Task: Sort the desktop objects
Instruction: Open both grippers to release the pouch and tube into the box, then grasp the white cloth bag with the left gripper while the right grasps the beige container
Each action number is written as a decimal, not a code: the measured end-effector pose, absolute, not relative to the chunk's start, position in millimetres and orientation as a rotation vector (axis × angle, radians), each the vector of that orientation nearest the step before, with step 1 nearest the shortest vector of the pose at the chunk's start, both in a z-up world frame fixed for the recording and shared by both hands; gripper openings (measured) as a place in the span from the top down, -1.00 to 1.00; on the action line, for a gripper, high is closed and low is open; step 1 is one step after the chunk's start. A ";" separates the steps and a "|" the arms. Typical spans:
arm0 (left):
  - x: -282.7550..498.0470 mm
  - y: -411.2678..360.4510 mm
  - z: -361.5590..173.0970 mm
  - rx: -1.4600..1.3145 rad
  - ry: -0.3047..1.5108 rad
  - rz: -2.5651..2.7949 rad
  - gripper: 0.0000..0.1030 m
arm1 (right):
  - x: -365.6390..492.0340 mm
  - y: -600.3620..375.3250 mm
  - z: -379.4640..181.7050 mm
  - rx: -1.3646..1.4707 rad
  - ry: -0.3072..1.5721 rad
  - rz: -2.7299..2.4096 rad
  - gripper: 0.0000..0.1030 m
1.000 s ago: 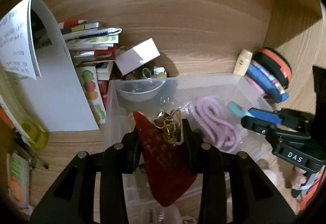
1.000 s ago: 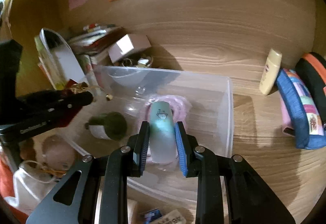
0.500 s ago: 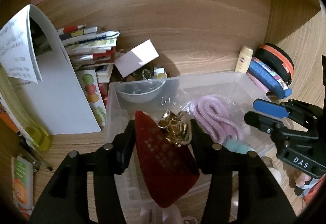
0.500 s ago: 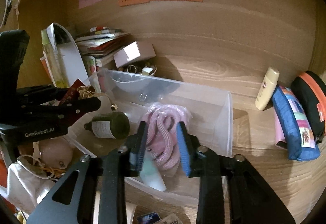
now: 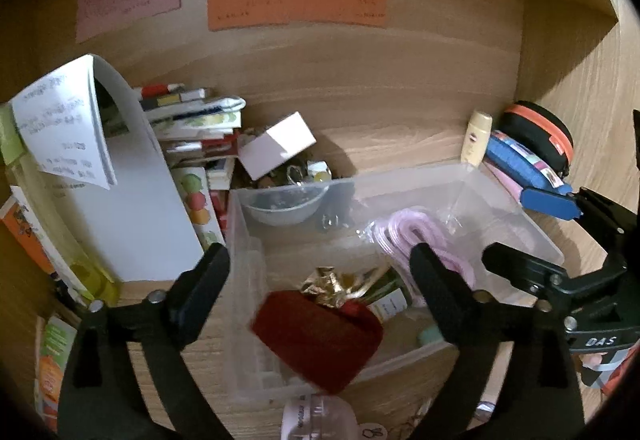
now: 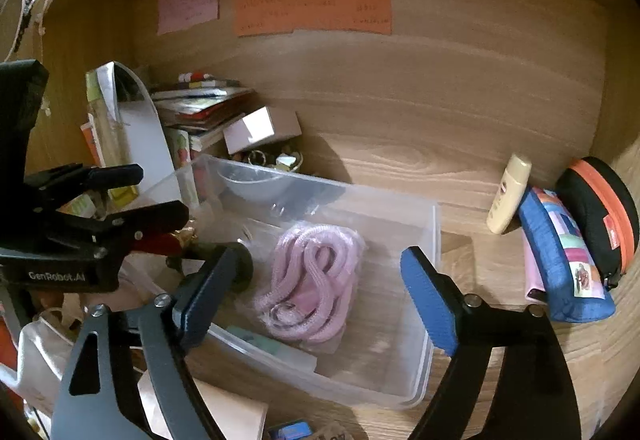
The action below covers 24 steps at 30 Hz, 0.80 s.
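A clear rectangular plastic storage bin (image 6: 434, 224) sat on the wooden desk and served as the anchor for everything. Both hand-held grippers hovered over its near edge. The left gripper (image 5: 320, 272) was spreading its black jaws wide; a dark red cloth pouch with a gold tie (image 5: 316, 332) lay between and below them, touched by neither pad and blurred, so I judged it was dropping into the bin's near left end. Its long axis ran roughly along the bin's near wall. The right gripper (image 6: 316, 280), with blue pads, was also opening and held nothing.

Inside the bin, below the right gripper, lay a coil of pink braided rope in a clear bag (image 6: 312, 280). Against the near wall lay a pale mint tube (image 6: 260, 344), and near the left gripper a dark green bottle with a white label (image 5: 390, 296).

If more items were to be sorted, the nearest candidates lay outside the bin. To its right stood a cream lotion bottle (image 6: 508, 196), a blue patterned pencil case (image 6: 560, 256) and a black pouch with an orange zip (image 6: 600, 208), all closer to the right gripper. Behind its far left corner sat a small white box (image 5: 278, 148) and a stack of books (image 5: 192, 124), closer to the left gripper. The bin's walls stood between each gripper and those things.
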State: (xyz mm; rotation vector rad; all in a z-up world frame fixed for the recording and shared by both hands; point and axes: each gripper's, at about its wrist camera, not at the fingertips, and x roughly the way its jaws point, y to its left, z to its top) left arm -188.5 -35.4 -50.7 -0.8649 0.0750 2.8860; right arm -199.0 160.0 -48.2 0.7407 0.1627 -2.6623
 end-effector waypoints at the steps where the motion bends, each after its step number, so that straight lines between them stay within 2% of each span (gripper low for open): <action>1: -187.4 -35.9 -49.9 -0.858 0.075 2.888 -0.84 | -197.6 159.9 -47.0 0.730 0.163 -2.663 -0.68; 6: -184.9 -40.1 -44.5 -0.845 0.053 2.883 -0.88 | -193.0 164.3 -42.0 0.691 0.130 -2.662 -0.89; 13: -162.3 -45.8 -23.2 -0.848 0.067 2.981 -0.88 | -188.8 166.8 -34.2 0.711 0.117 -2.648 -0.89; 17: -137.8 -47.2 -9.6 -0.787 0.098 2.998 -0.98 | -176.3 166.8 -26.0 0.748 0.128 -2.634 -0.89; 24: -100.7 -47.9 -3.7 -0.767 0.048 2.937 -0.99 | -143.0 173.0 -15.5 0.734 0.145 -2.646 -0.89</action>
